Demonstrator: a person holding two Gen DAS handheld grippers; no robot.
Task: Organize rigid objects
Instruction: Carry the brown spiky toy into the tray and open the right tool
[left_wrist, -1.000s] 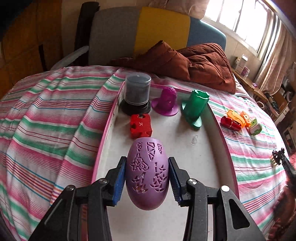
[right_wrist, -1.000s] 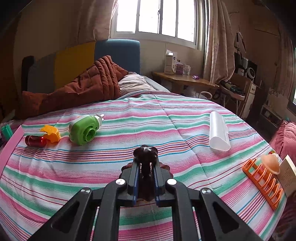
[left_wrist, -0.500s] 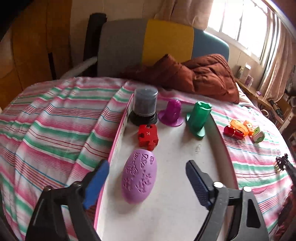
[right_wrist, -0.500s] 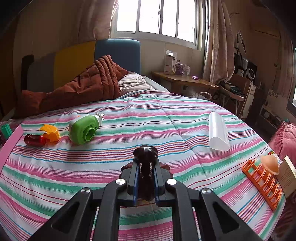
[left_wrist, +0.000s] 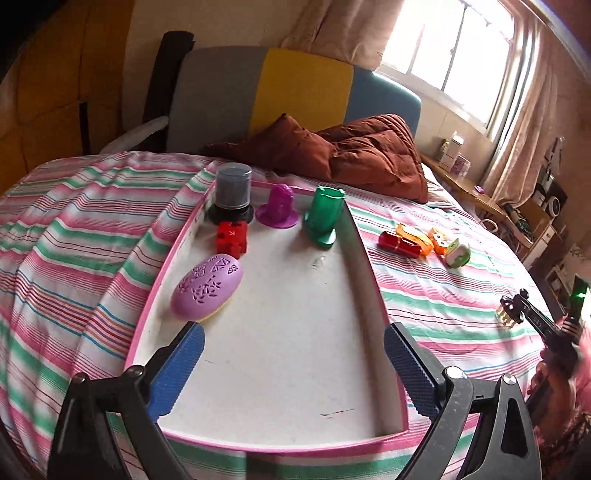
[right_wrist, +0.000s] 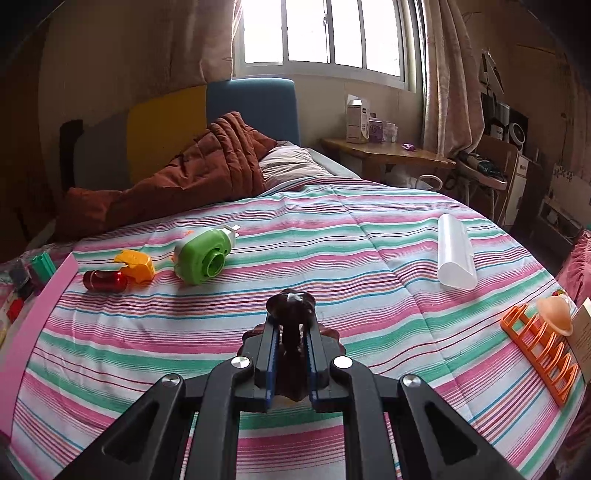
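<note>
Altogether five objects in tray (left_wrist: 364, 258), left tongs (left_wrist: 291, 354) agape.

The bedspread (right_wrist: 369, 258) is striped pink, green and white; the tray (left_wrist: 280, 369) is white with a pink rim. On its far left lies a lilac egg (left_wrist: 207, 288) (cut-out patterns), beyond it a red block (left_wrist: 231, 238), a purple piece (left_wrist: 279, 206) and a green one (left_wrist: 324, 218).
</note>
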